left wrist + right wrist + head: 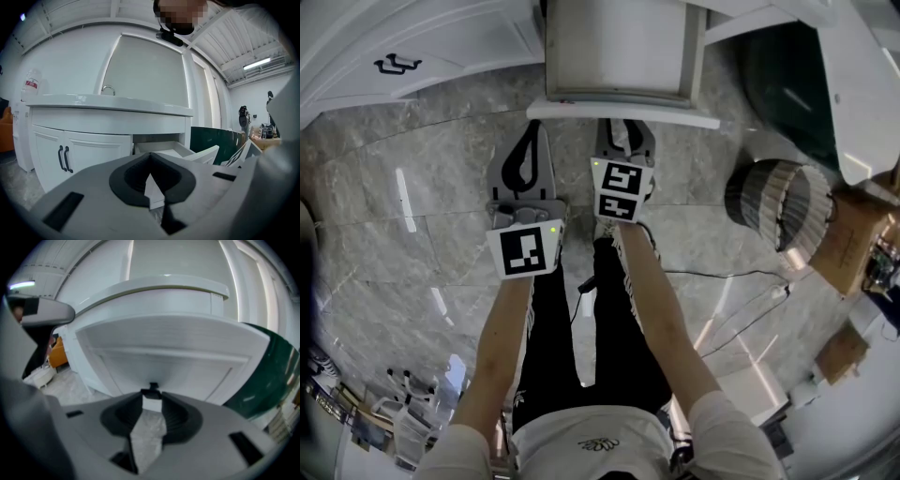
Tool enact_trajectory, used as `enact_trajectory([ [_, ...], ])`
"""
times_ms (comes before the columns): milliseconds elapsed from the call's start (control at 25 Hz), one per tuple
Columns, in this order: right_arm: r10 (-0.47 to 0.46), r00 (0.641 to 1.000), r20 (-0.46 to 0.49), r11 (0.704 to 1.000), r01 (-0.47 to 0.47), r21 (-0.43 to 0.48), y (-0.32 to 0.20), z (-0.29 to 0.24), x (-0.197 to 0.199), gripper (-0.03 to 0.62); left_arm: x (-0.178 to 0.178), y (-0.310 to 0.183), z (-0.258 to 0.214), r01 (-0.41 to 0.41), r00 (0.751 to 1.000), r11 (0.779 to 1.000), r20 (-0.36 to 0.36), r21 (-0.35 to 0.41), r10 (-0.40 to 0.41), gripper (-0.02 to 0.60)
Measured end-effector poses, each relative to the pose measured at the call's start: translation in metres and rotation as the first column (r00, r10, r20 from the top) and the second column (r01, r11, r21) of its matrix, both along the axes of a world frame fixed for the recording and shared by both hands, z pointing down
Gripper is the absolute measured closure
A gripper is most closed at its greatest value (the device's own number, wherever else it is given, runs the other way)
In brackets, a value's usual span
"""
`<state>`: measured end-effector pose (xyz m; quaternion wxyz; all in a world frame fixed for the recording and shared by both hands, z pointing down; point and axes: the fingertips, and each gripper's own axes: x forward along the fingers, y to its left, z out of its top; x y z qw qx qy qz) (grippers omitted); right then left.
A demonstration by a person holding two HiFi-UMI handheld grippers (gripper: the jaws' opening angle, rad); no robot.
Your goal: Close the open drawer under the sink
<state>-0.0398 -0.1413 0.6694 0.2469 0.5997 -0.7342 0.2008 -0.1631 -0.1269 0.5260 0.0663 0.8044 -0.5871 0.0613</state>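
Observation:
The white drawer (619, 56) stands pulled out of the sink cabinet, its front panel (623, 114) toward me. In the right gripper view that panel (173, 343) fills the frame and its small black handle (151, 390) sits between the jaw tips. My right gripper (623, 136) (152, 397) is at the panel's middle, shut on the handle. My left gripper (529, 136) (150, 161) hangs left of the drawer, apart from it, shut with nothing in it. From the left gripper view the open drawer (173, 150) shows under the counter.
Cabinet doors with black handles (394, 64) (63, 158) lie left of the drawer. A ribbed round bin (778, 202), a dark green panel (787, 84) and a cardboard box (853, 234) stand at the right. A cable (741, 281) crosses the marble floor. A bottle (30, 84) stands on the counter.

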Motion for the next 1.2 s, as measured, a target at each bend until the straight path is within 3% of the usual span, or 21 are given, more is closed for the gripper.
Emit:
enact_trajectory([
  [360, -0.003, 1.0, 0.01, 1.0, 0.002, 0.008, 0.001, -0.01, 0.001, 0.45, -0.004, -0.001, -0.003, 0.02, 1.0, 1.0, -0.021, 0.002, -0.02, 0.561],
  [680, 0.029, 0.999, 0.036, 0.997, -0.032, 0.073, -0.001, -0.035, 0.004, 0.45, -0.016, -0.005, -0.002, 0.05, 0.999, 0.999, -0.018, 0.004, -0.05, 0.561],
  [1200, 0.025, 1.0, -0.003, 0.996, -0.025, 0.089, -0.002, -0.037, 0.005, 0.45, -0.017, -0.002, 0.005, 0.058, 0.998, 0.998, -0.023, -0.011, -0.058, 0.561],
])
